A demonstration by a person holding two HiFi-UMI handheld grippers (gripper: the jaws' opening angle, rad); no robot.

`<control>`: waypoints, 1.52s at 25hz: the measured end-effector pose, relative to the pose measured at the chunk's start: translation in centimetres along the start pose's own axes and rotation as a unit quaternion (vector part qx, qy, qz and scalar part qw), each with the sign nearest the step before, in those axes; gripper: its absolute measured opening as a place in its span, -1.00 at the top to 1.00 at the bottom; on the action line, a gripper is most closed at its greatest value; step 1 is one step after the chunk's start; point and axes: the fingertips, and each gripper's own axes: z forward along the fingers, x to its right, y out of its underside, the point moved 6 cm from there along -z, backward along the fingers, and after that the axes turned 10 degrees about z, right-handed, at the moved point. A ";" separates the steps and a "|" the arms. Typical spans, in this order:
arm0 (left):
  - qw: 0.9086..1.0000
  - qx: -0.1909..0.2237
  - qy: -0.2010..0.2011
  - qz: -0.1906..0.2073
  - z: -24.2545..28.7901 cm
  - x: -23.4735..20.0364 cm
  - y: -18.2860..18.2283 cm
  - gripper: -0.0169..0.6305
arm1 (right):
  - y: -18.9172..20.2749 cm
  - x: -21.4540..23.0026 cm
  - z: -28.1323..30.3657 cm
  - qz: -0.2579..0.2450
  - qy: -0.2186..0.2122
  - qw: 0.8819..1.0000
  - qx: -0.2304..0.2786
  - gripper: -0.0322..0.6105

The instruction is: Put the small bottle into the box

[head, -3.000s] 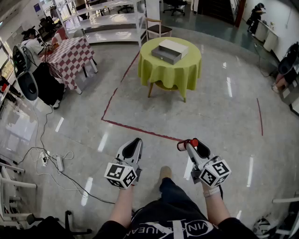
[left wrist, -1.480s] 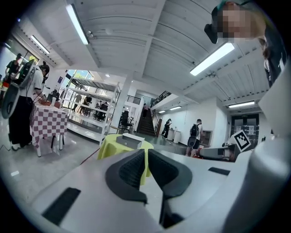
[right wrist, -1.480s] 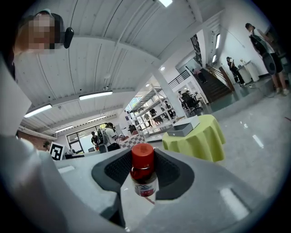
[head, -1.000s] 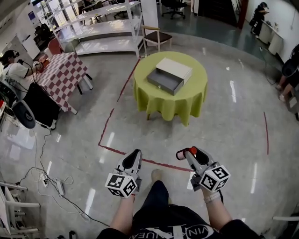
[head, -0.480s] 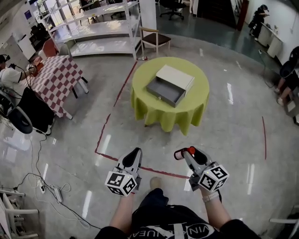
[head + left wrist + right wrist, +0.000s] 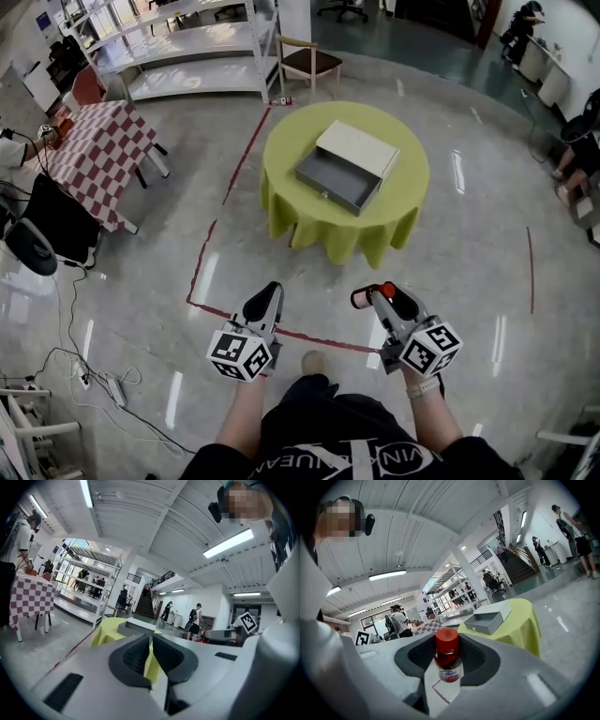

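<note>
My right gripper [image 6: 373, 294] is shut on a small bottle [image 6: 447, 656] with a red cap and dark contents; in the head view the small bottle [image 6: 369, 293] pokes out sideways from the jaw tips. My left gripper [image 6: 267, 297] is shut with nothing in it, its pads [image 6: 140, 653] nearly touching. Ahead stands a round table under a yellow-green cloth [image 6: 298, 187]. On it lies the box [image 6: 345, 167], a grey drawer pulled open from a white case. The box [image 6: 490, 617] also shows far off in the right gripper view. Both grippers hang over the floor, well short of the table.
Red tape [image 6: 208, 246] marks lines on the shiny grey floor between me and the table. A checked table [image 6: 94, 150] stands at the left, a chair [image 6: 307, 62] and white shelving [image 6: 178, 42] behind. Cables [image 6: 89, 370] lie at lower left. People stand at the room's edges.
The round table and box have come closer and lower in the head view as I walk forward. Both grippers keep their pose, the bottle still held.
</note>
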 end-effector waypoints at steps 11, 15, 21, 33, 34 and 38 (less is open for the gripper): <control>1.000 0.004 0.006 -0.014 1.5 -2.2 0.3 0.86 | -0.5 0.2 1.8 0.002 0.011 1.000 -0.004 0.44; 1.000 -0.001 0.003 -0.018 1.8 -2.7 0.9 0.86 | -0.5 0.8 2.7 0.010 0.009 1.000 -0.002 0.44; 1.000 -0.001 -0.012 -0.016 2.5 -4.5 0.3 0.86 | -1.6 1.8 5.5 0.028 -0.002 1.000 0.004 0.44; 1.000 0.001 -0.008 -0.022 9.5 -7.3 -1.4 0.86 | -5.8 3.8 11.8 0.020 -0.026 0.999 -0.004 0.44; 1.000 -0.001 -0.005 -0.024 10.2 -7.4 -1.4 0.86 | -6.2 4.2 12.3 0.021 -0.025 0.999 -0.004 0.44; 1.000 -0.007 0.006 -0.026 12.8 -7.9 -1.5 0.86 | -7.1 5.6 14.0 0.023 -0.020 0.999 -0.009 0.44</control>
